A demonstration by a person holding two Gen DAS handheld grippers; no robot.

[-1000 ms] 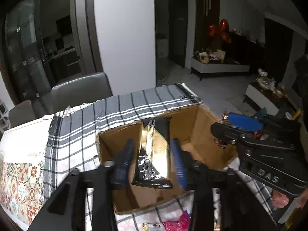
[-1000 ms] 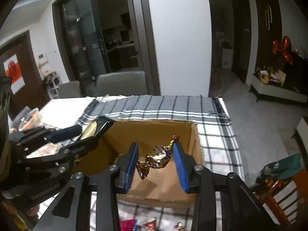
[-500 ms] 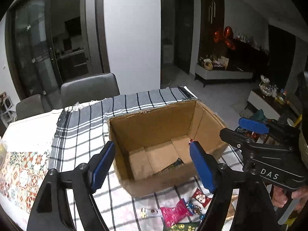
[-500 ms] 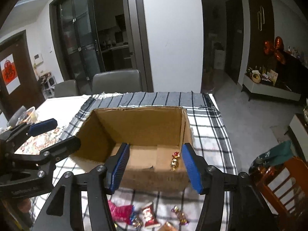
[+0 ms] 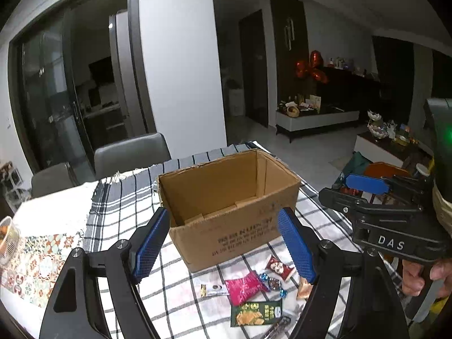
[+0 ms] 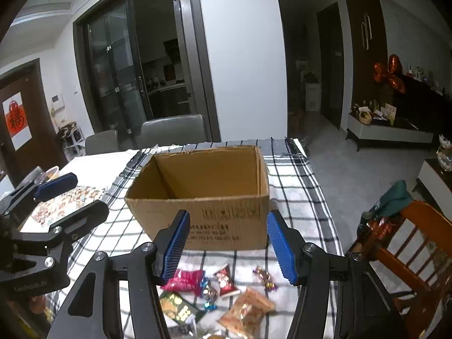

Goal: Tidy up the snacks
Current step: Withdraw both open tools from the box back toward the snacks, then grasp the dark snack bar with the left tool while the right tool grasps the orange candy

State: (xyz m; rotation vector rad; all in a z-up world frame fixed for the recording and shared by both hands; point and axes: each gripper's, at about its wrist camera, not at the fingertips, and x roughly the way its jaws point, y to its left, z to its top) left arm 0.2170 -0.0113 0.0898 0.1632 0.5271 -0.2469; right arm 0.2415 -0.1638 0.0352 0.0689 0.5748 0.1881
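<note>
Both claws, left [image 5: 226,250] and right [image 6: 227,250], gape before the box [image 6: 203,206].

Each gripper is matte black with 2 angular fingers faced in blue cross-hatched pads [image 5: 151,245] and silver round-head screws at the joints. The right gripper [image 5: 367,195] carries white "DAS" lettering on its side; a green light glows above it.

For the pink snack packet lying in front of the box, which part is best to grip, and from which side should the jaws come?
Grip the pink packet across its short width near the middle, coming from above, probably with the right gripper, whose open jaws are empty. It lies flat on the cloth, and candies crowd its right end, so stay toward the left.
</note>
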